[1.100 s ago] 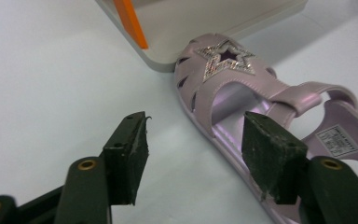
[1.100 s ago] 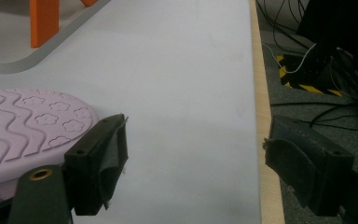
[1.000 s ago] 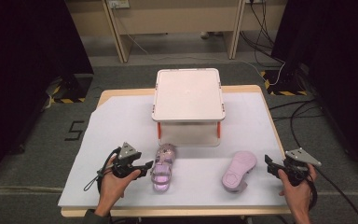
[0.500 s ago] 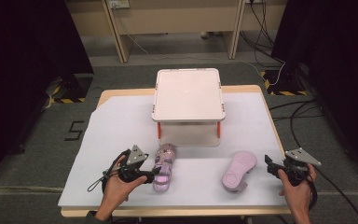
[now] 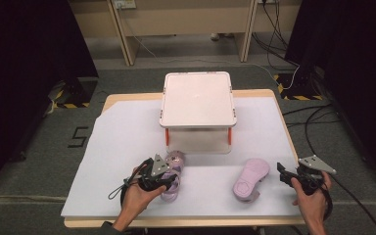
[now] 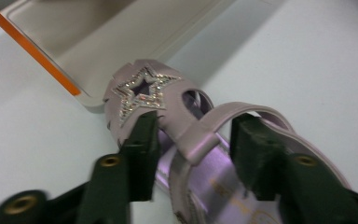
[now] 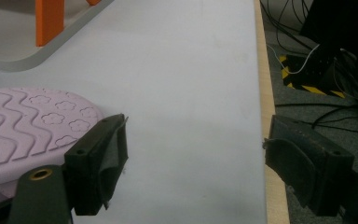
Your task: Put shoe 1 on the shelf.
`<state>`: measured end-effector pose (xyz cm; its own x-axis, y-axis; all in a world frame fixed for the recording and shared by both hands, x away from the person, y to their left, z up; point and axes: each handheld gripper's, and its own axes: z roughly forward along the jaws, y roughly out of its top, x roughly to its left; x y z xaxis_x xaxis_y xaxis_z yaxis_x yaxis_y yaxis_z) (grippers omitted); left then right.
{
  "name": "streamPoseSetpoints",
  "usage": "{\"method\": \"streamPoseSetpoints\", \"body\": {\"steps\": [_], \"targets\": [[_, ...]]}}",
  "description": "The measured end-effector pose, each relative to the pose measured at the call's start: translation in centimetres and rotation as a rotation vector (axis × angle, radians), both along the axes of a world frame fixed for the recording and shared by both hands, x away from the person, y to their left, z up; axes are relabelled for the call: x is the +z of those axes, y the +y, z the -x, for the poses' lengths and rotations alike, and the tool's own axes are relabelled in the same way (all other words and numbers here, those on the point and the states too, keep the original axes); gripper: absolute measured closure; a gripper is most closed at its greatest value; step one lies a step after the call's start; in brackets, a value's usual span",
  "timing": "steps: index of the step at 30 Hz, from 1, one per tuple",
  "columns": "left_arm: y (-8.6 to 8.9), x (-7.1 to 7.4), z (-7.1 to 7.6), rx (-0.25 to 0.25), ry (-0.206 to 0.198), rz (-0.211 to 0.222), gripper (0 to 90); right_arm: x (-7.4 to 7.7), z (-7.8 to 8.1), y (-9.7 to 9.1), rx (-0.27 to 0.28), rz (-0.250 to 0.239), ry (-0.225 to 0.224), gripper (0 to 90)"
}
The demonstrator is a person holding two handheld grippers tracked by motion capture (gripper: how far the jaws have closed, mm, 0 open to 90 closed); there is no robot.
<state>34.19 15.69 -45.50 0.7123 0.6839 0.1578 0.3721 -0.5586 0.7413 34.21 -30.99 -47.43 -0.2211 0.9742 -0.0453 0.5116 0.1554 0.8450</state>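
The surface [image 5: 127, 142], covered with a pale sheet, is carrying everything in play. At its far middle a white two-tier rack [image 5: 197, 98] on orange legs is standing, its top and the lower shelf both bare in the high view. Nearer the person, two lilac sandals are lying well apart from each other: the upright sandal [image 5: 172, 172] with a glittering star on its toe is sitting just in front of the rack's left leg, and the overturned sandal [image 5: 250, 178] is lying sole-up toward the right.

The left hand-held gripper [image 5: 169, 180] has shifted rightward across the surface since a second ago, when it was hovering beside the shoe, and is now sitting over the upright sandal. Its jaws have just been closing, and the left gripper view shows them straddling the sandal [image 6: 186, 135] behind the star, one pad at each side of the strap. Whether the pads are already pressing firmly is hard to tell; they look at or very near contact.

The right hand-held gripper [image 5: 286, 175] is holding its place near the surface's right edge, jaws standing wide apart with nothing between them; in the right gripper view the wavy sole of the overturned sandal [image 7: 32, 126] is lying just beside one jaw, untouched.

The grasp on the first shoe seems to be forming, so lifting it, probably toward the rack, looks like the next move.
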Motion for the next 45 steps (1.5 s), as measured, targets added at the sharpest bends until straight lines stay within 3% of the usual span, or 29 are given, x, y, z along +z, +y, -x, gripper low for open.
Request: {"method": "streamPoseSetpoints", "body": {"steps": [1, 3, 6, 7, 13, 22, 26, 30, 38, 41, 45], "targets": [[-0.1, 0.1, 0.1, 0.002, -0.037, -0.029, 65.5, 0.0, 0.0, 0.1, 0.002, -0.003, 0.001, 21.4], [0.0, 0.2, 0.2, -0.004, -0.062, -0.033, 72.0, 0.0, 0.0, 0.0, 0.003, -0.002, 0.0, 21.4], [0.1, 0.2, 0.4, 0.003, -0.088, -0.027, 78.7, -0.1, -0.1, 0.0, 0.005, -0.007, 0.004, 21.5], [0.1, 0.3, 0.3, 0.007, -0.1, 0.0, 79.9, -0.1, -0.1, 0.0, 0.005, -0.007, 0.004, 21.5], [-0.4, 1.2, 0.2, -0.011, -0.142, 0.018, 83.2, 0.0, -0.1, -0.1, 0.0, -0.007, 0.001, 21.5], [-2.0, 2.3, -0.6, -0.036, -0.201, 0.003, 83.5, 0.0, -0.1, -0.1, -0.001, -0.008, 0.001, 21.5], [-2.8, 2.7, -2.0, -0.025, -0.221, 0.012, 83.5, -0.1, -0.1, -0.1, -0.002, -0.009, 0.001, 21.5], [-3.5, 2.7, -3.3, -0.016, -0.239, -0.007, 83.5, -0.1, -0.1, -0.2, -0.003, -0.008, 0.001, 21.5], [-4.3, 1.7, -6.0, 0.02, -0.247, -0.043, 83.4, -0.2, -0.1, -0.2, -0.007, -0.011, 0.005, 21.5], [-4.5, 1.3, -7.2, 0.042, -0.279, -0.068, 83.2, -0.2, -0.2, -0.2, -0.005, -0.013, 0.006, 21.5], [-4.6, 0.3, -7.7, 0.049, -0.264, -0.074, 81.0, -0.2, -0.1, -0.2, -0.003, -0.01, 0.004, 21.5]]}}
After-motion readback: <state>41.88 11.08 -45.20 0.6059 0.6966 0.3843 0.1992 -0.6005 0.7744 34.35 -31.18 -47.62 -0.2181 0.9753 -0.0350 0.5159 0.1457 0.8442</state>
